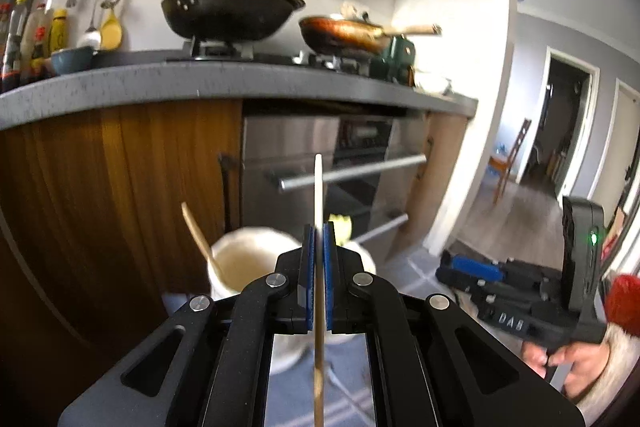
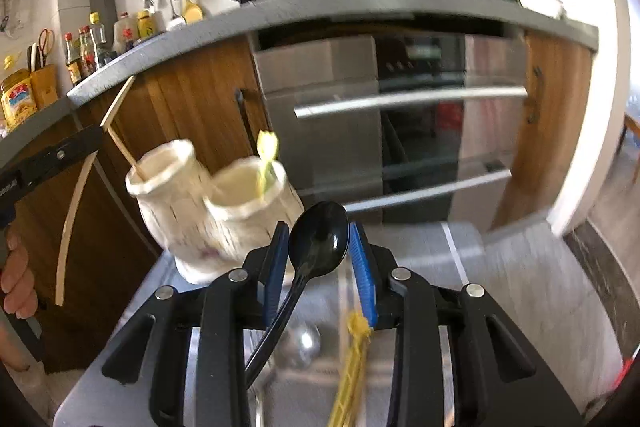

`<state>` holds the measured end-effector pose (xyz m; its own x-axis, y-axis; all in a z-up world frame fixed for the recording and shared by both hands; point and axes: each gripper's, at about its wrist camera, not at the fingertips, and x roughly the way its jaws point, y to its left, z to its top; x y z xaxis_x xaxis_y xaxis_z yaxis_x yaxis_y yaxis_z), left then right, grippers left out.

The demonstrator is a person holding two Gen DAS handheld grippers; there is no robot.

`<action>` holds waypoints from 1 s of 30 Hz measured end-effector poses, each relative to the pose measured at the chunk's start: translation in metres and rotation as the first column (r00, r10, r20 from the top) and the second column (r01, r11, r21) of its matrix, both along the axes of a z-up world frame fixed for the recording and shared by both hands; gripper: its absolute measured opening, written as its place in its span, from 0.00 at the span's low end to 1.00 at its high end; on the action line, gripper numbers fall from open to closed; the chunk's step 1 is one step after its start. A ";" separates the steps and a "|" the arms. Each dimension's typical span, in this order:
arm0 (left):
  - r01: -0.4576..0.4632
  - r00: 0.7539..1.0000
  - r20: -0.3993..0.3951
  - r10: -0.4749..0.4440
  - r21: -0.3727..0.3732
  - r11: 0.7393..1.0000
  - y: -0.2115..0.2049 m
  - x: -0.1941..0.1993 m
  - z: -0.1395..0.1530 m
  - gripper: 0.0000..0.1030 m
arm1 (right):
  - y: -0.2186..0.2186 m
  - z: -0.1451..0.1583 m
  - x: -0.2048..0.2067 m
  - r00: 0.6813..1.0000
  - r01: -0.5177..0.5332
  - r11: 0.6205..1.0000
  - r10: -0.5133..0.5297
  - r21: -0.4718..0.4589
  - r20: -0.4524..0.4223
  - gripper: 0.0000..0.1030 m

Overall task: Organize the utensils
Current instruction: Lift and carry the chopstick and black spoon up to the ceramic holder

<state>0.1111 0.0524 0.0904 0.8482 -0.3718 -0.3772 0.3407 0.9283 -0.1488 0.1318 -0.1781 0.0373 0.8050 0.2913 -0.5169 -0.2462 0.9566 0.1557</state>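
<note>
My left claw (image 1: 319,263) is clamped on a thin wooden stick (image 1: 318,187), its blue pads pressed flat against either side. I hold it near its middle, so one end rises above the pads and the other runs down below them; from the right wrist view the same stick (image 2: 72,219) looks long, flat and slightly curved. That mid-length grip, I judge, keeps it balanced and lets me point one end down into a cup. Ahead of this claw and a little to its left stands the left cup (image 1: 244,259), white and open-topped, with a wooden utensil (image 1: 200,239) already leaning inside. The stick I hold is apart from the cup, above and on the near side of its rim.

The right view shows two white cups joined side by side on the grey bench (image 2: 472,267): the left cup (image 2: 168,183) holding the thin wooden piece, the right cup (image 2: 248,199) holding a yellow-green utensil (image 2: 266,155). Sorting by kind seems to be the reason for that split.

My right claw (image 2: 320,251) stands apart, jaws wide, with the bowl of a black spoon (image 2: 318,243) between the pads; the spoon seems to sit loose rather than pinched, though I cannot tell whether it touches either pad. Its handle runs back down to the left under the claw. Just beside the right pad, lower down, lies a blurred yellow fork (image 2: 352,371). The right cup is near, ahead and to the left.
</note>
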 end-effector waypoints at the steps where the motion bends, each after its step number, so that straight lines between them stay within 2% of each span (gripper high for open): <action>1: -0.003 1.000 0.005 0.003 -0.004 1.000 0.001 0.005 0.005 0.04 | 0.003 0.005 0.004 1.000 -0.001 1.000 0.000 0.002 0.014 0.30; 8: -0.064 0.990 0.122 0.071 -0.062 0.996 0.007 0.041 0.036 0.04 | 0.020 0.031 0.038 0.993 0.014 0.999 -0.019 0.040 0.114 0.30; 15: -0.090 0.979 0.174 0.109 -0.111 0.990 0.010 0.071 0.032 0.04 | 0.045 0.031 0.059 0.980 0.051 0.999 -0.048 -0.011 0.194 0.30; 23: -0.158 0.957 0.231 0.173 -0.081 0.984 0.008 0.082 0.015 0.05 | 0.053 0.015 0.070 0.951 0.117 0.992 -0.100 -0.043 0.292 0.30; 30: -0.196 0.942 0.271 0.199 -0.039 0.980 -0.001 0.084 0.005 0.04 | 0.047 0.004 0.079 0.956 0.128 0.990 -0.110 -0.050 0.274 0.30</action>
<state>0.1954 0.0518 0.0951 0.9748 -0.1890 -0.1186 0.1794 0.9799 -0.0868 0.2108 -0.1311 0.0410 0.9438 0.1573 -0.2908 -0.1540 0.9875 0.0344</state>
